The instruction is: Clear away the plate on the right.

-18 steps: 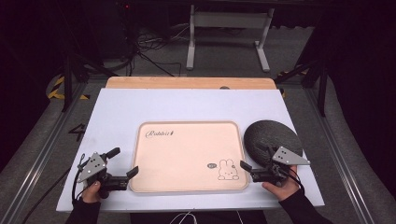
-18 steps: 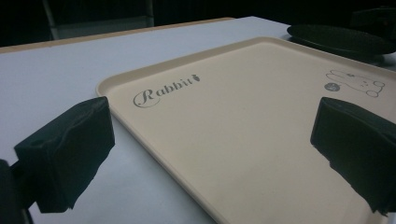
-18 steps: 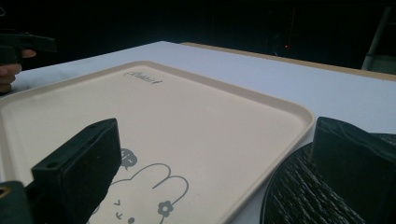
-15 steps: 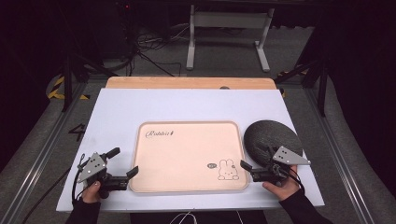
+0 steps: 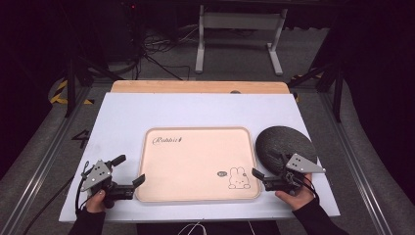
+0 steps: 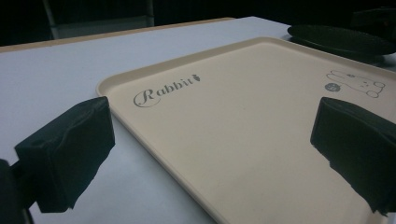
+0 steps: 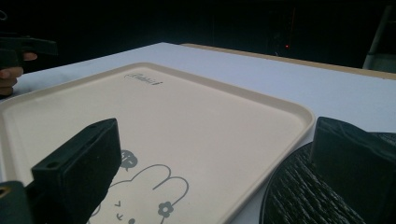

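Two hand-held tools, both with jaws spread and holding nothing, straddle the near corners of a beige tray on a white table.

The left tool [image 5: 129, 171] sits at the near left corner of the tray [image 5: 195, 156]; the right tool [image 5: 268, 169] sits at the near right corner, one jaw over the tray by its rabbit drawing [image 5: 238, 178], the other over a dark round mat [image 5: 285, 146] that lies touching or just beside the tray's right edge. To lift the tray well, I judge each tool should clench on the raised rim alone, both at once and level, with the right jaw kept clear of the mat. Whether the mat slips under the rim is hard to tell. The person's forearms are cut off at the bottom edge.
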Demonstrator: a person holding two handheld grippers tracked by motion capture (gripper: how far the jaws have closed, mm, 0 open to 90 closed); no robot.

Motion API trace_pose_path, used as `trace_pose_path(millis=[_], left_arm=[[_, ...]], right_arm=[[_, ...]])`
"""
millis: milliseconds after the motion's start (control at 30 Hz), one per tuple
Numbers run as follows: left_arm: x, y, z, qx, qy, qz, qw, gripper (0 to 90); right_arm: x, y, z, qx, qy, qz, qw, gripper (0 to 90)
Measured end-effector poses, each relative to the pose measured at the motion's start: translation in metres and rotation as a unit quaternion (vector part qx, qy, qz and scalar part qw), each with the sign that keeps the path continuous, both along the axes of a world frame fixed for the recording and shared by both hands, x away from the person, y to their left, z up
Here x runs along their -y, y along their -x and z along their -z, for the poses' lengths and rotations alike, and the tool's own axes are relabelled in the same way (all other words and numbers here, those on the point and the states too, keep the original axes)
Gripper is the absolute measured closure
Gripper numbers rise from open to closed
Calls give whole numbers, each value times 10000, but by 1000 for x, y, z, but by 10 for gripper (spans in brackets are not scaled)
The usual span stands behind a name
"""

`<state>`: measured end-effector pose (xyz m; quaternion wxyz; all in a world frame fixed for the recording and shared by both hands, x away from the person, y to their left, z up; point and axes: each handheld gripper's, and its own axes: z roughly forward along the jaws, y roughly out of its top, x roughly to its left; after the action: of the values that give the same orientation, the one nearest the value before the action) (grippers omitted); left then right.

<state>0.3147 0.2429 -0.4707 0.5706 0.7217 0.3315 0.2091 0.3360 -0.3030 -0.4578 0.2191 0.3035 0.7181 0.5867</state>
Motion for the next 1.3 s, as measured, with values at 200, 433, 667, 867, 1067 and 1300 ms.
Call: trace_pose_path(millis=[200, 433, 667, 867, 1067, 1300], left_arm=[[0, 0, 0, -1, 5, -2, 10000, 5], [0, 0, 0, -5, 8, -4, 10000, 6], [0, 0, 0, -3, 15, -19, 10000, 6], [0, 0, 0, -3, 14, -21, 10000, 6], [0, 0, 0, -12, 3, -24, 10000, 6], [0, -1, 0, -17, 13, -39, 10000, 6]], right_arm=[[1, 0, 0, -4, -44, 8, 10000, 26], [1, 0, 0, -23, -50, -2, 10000, 26], [4, -2, 0, -80, -211, 28, 9997, 29], [6, -6, 0, -301, -268, 20, 9992, 8], [6, -5, -3, -116, -17, 27, 9999, 25], [12, -1, -17, 173, 105, -34, 9998, 23]])
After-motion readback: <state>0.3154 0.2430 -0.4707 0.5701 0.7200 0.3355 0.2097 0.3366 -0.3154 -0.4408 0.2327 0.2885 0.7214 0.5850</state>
